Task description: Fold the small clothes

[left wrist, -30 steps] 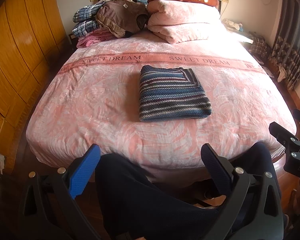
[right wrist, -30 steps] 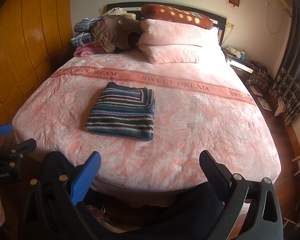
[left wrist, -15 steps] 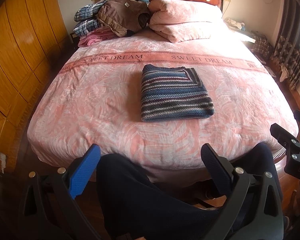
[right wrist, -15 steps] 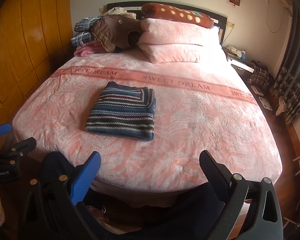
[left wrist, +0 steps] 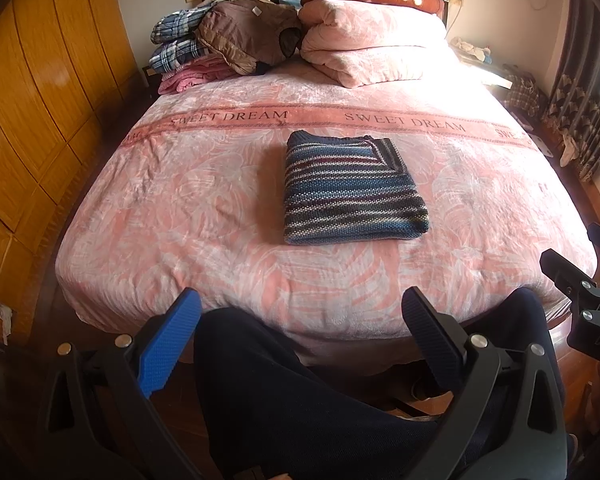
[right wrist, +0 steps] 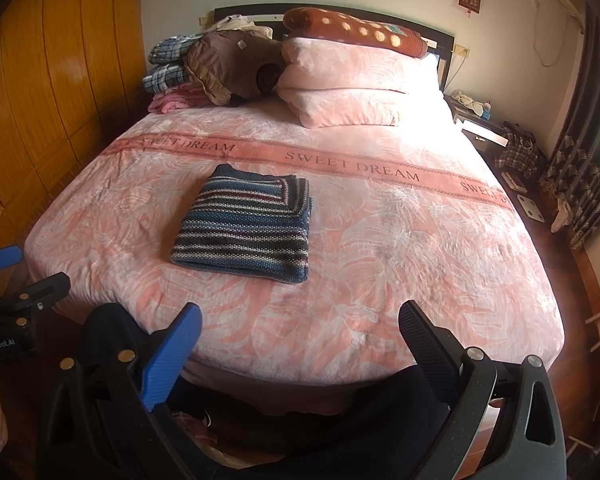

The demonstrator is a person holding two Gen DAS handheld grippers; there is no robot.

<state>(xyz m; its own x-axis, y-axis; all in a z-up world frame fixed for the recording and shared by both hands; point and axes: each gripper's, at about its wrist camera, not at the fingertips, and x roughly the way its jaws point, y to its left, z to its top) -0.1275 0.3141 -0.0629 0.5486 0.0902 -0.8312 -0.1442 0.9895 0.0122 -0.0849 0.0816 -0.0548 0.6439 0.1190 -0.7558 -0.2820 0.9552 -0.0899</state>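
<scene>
Striped sweater (left wrist: 350, 190) lies folded into a neat rectangle at bed (left wrist: 180, 208) centre, flat on the pink cover, nothing touching it. Left tongs (left wrist: 302, 332) and right tongs (right wrist: 300, 340) both gape wide, empty, held back at 6 o'clock off the bed's near edge, above the person's dark trousers (left wrist: 300, 400). Fold looks done; next move prob. needs lifting the sweater aside or fetching another garment from the pile (left wrist: 220, 48) at 11 o'clock by the pillows (left wrist: 364, 44). Plenty of bare cover w/ room all round; wardrobe (left wrist: 32, 100) crowds 9 o'clock.
</scene>
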